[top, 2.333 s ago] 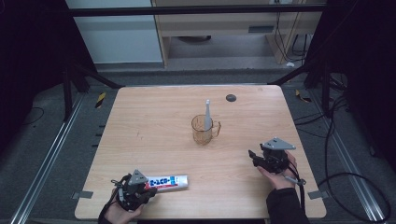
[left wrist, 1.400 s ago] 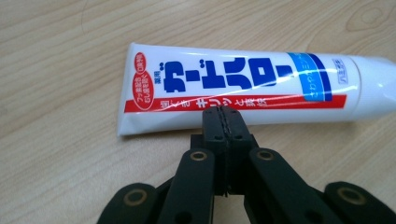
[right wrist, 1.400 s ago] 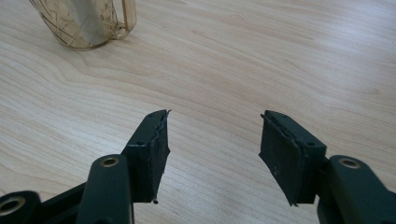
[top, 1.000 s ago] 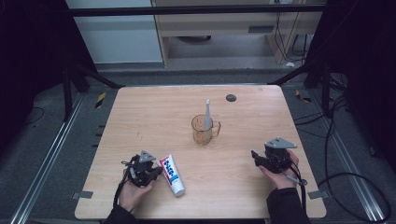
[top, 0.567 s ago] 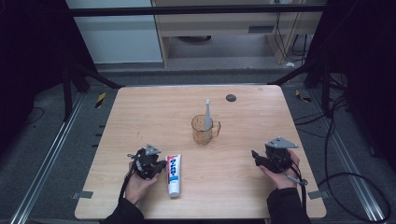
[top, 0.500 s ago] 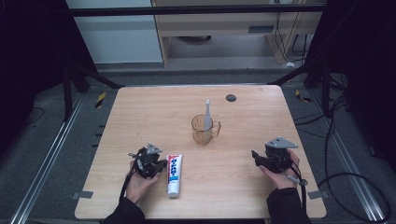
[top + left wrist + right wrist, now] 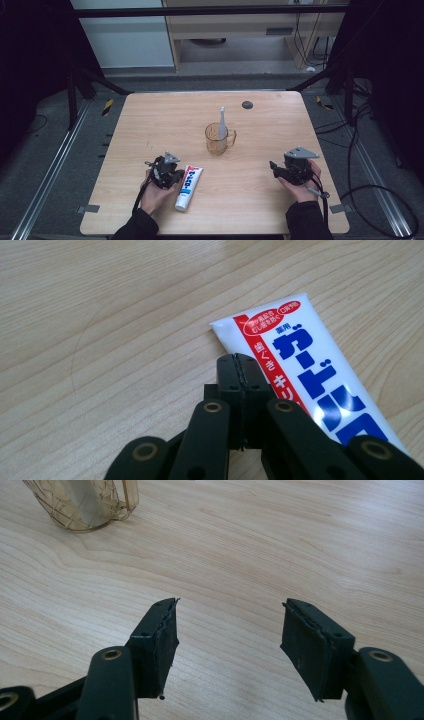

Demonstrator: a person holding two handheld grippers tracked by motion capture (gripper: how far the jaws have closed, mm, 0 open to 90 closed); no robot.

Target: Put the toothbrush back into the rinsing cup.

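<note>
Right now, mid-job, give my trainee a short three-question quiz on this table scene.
1. True or false: the left gripper is shut, beside the toothpaste tube.
2. What stands in the amber cup? A) a spoon B) a toothbrush C) a straw
3. The right gripper has its jaws ____ over bare table.

Key: 1 true; 2 B; 3 open.

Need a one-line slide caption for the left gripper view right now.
Left gripper, jaws shut with nothing between them, beside the crimped end of a toothpaste tube lying on the wooden table.
</note>
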